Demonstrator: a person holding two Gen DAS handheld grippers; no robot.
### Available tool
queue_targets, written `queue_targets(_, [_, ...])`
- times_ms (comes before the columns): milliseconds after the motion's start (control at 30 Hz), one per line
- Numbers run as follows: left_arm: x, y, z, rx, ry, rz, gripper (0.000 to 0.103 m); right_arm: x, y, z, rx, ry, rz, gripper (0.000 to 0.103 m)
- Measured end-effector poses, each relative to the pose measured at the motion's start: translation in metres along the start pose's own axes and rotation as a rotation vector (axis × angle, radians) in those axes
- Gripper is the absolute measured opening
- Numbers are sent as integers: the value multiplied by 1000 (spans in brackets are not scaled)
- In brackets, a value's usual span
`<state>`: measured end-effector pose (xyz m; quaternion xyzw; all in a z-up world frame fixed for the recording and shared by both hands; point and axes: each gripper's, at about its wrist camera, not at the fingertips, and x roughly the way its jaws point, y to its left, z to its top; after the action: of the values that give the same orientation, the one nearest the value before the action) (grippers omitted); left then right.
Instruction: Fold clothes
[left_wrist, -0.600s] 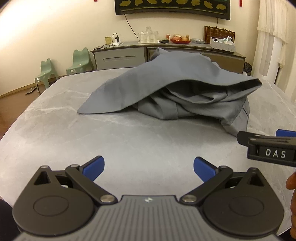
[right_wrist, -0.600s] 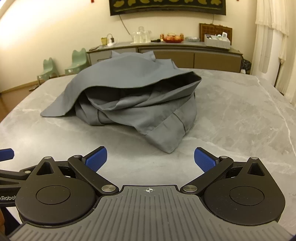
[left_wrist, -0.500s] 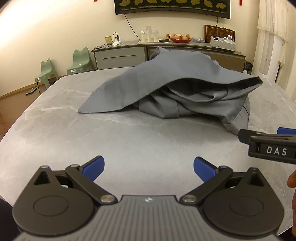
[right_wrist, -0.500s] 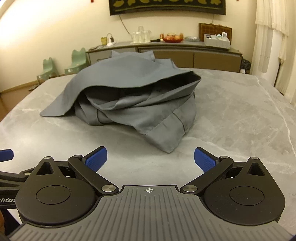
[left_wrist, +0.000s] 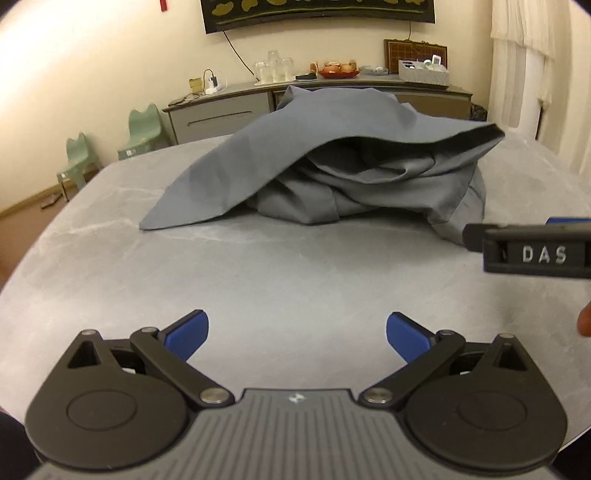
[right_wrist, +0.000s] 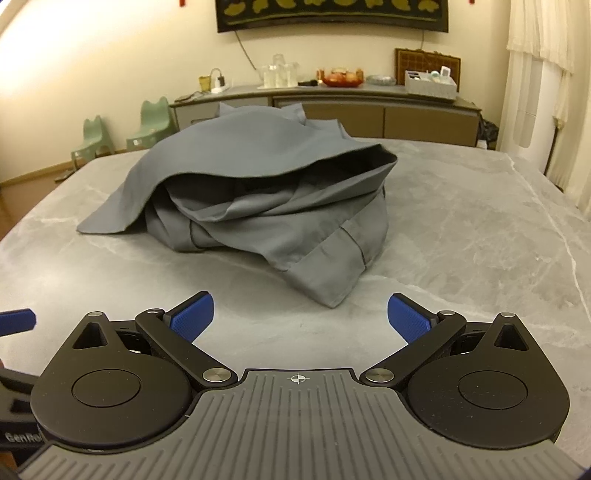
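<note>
Both grippers nearer grey garment (right_wrist: 258, 192) | left gripper (left_wrist: 297, 332), right gripper (right_wrist: 300, 315) fingers wide open, empty

Cream walls (right_wrist: 92, 55), grey sideboard (right_wrist: 332, 107), two green chairs (right_wrist: 92, 138), white curtain (right_wrist: 546, 74), warm light.

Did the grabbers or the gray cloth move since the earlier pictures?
Both grippers, left and right, came slightly closer to the cloth. Nothing was grabbed or released. The cloth stays crumpled on the table, and both grippers stay open and empty.
</note>
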<state>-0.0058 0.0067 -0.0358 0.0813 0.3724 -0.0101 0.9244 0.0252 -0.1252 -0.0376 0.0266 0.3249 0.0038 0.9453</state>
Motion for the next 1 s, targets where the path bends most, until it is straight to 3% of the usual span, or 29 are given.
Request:
queue_targets(867, [-4,11,-2,-33,2,6,103,3,-1,-3,-24,-17,29,101])
queue_targets(1000, [-4,13,-3,-35,-2,-4,76,4,0,-3,-38,-6,45,83])
